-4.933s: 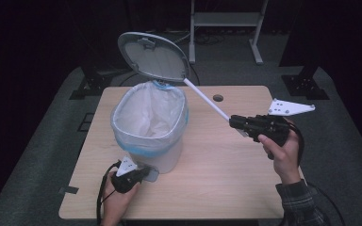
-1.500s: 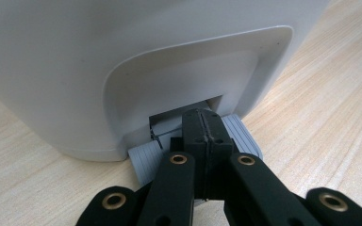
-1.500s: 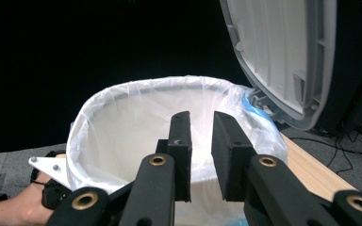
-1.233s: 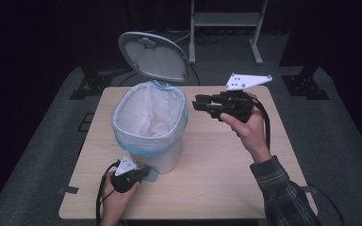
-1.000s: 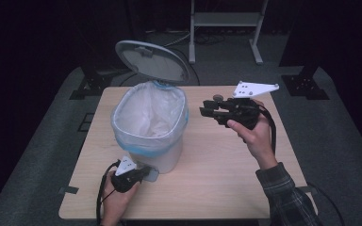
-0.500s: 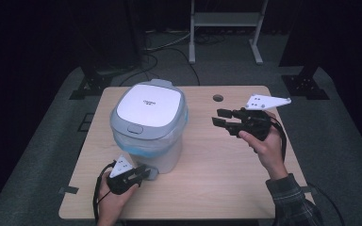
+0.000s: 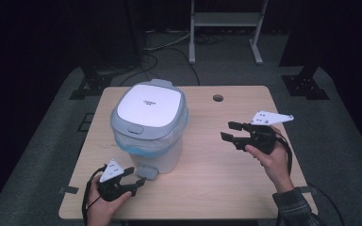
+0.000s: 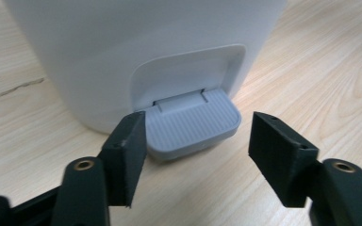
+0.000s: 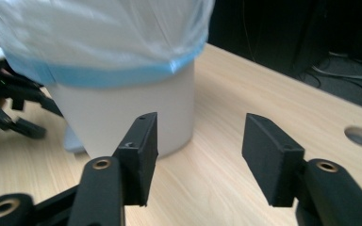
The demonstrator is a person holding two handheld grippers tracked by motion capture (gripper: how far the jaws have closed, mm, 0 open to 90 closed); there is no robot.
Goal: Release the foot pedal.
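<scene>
White plastic pedal bin (image 7: 156,136) w/ grey lid (image 7: 147,107) shut, mid-left on light wood table (image 7: 226,174); both grippers letting go.

L gripper (image 7: 133,178) jaws just been opening, nothing between, ridged grey foot pedal (image 8: 192,123) right ahead of them. R gripper (image 7: 230,131) jaws also just been opening, empty, well apart from bin on its right. To finish clean: back L hand straight off w/o bumping pedal, keep R clear of blue-edged clear liner bag (image 9: 108,42).

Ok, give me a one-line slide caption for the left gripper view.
Left gripper, jaws open, faces the grey foot pedal at the base of the white bin on the wooden table.
</scene>
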